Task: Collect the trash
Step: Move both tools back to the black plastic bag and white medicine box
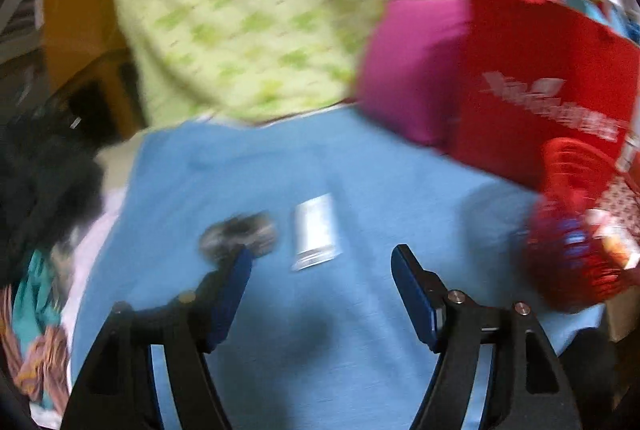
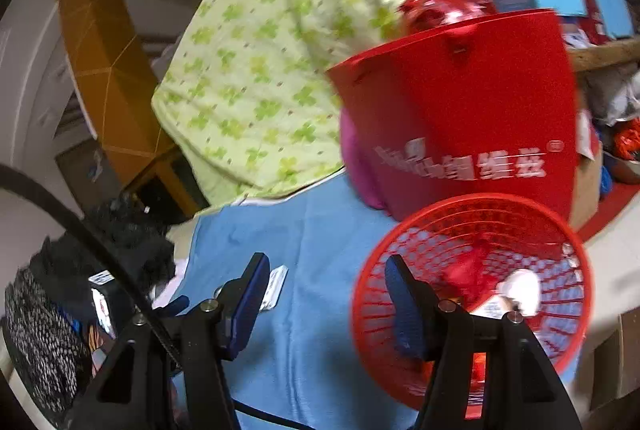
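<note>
At the far left, a heap of dark clothing (image 1: 44, 182) lies beside the blue cloth (image 1: 304, 330) that covers the work surface, with an orange-brown cabinet (image 1: 80, 22) behind it. On the cloth, in the left wrist view, a crumpled grey-and-black scrap (image 1: 240, 234) sits touching the tip of the left gripper's (image 1: 322, 258) left finger, though blur hides what the scrap is. Just to its right lies a flat silvery-white packet (image 1: 316, 230), ahead of the gap between the fingers and apart from both. The left gripper's jaws stand wide apart and hold nothing. Behind the cloth a green-patterned quilt (image 1: 248, 14) is piled up, and to its right stand a magenta cushion (image 1: 412, 70) and a red paper bag (image 1: 536, 82) with white lettering. At the right edge of this view a red mesh basket (image 1: 572, 226) appears only as a smear. In the right wrist view the right gripper (image 2: 324, 270) also has its jaws spread wide with nothing between them; the packet (image 2: 276, 288) peeks out just behind its left finger. Its right finger overlaps the near rim of the basket (image 2: 472, 202), which rests on the cloth in front of the bag (image 2: 472, 102) and contains red and white wrappers (image 2: 520, 290).
</note>
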Demonstrator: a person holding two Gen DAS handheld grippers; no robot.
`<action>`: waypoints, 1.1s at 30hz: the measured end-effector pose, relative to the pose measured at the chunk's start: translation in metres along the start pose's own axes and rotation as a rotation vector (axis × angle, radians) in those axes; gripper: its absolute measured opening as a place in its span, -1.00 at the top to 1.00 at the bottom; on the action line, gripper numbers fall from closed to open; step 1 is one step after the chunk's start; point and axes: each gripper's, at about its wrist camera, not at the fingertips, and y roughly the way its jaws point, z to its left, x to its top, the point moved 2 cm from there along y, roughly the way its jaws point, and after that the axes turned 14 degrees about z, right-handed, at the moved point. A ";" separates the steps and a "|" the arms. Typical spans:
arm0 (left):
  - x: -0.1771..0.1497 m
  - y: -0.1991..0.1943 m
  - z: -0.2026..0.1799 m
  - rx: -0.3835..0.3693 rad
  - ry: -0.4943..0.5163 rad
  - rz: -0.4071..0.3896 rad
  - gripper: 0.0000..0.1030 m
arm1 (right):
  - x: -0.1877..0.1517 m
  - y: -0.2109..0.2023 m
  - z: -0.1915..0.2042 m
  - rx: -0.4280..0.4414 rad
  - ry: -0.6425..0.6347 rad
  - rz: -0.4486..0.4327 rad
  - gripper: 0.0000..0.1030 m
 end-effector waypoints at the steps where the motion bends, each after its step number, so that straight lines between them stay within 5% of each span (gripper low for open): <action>1: -0.003 0.007 0.017 0.016 -0.035 0.015 -0.42 | 0.000 0.008 0.007 0.003 -0.012 0.016 -0.25; 11: -0.037 0.083 0.156 0.137 -0.359 0.134 -0.42 | -0.016 0.124 0.068 0.004 -0.132 0.241 -0.25; 20: -0.020 0.118 0.169 0.108 -0.368 0.168 -0.42 | -0.013 0.247 0.093 -0.061 -0.191 0.405 -0.25; 26: 0.009 0.137 0.175 0.031 -0.336 0.151 -0.42 | -0.008 0.323 0.112 -0.129 -0.222 0.489 -0.26; 33: 0.038 0.157 0.175 -0.168 -0.300 0.112 -0.42 | -0.008 0.384 0.124 -0.238 -0.244 0.549 -0.26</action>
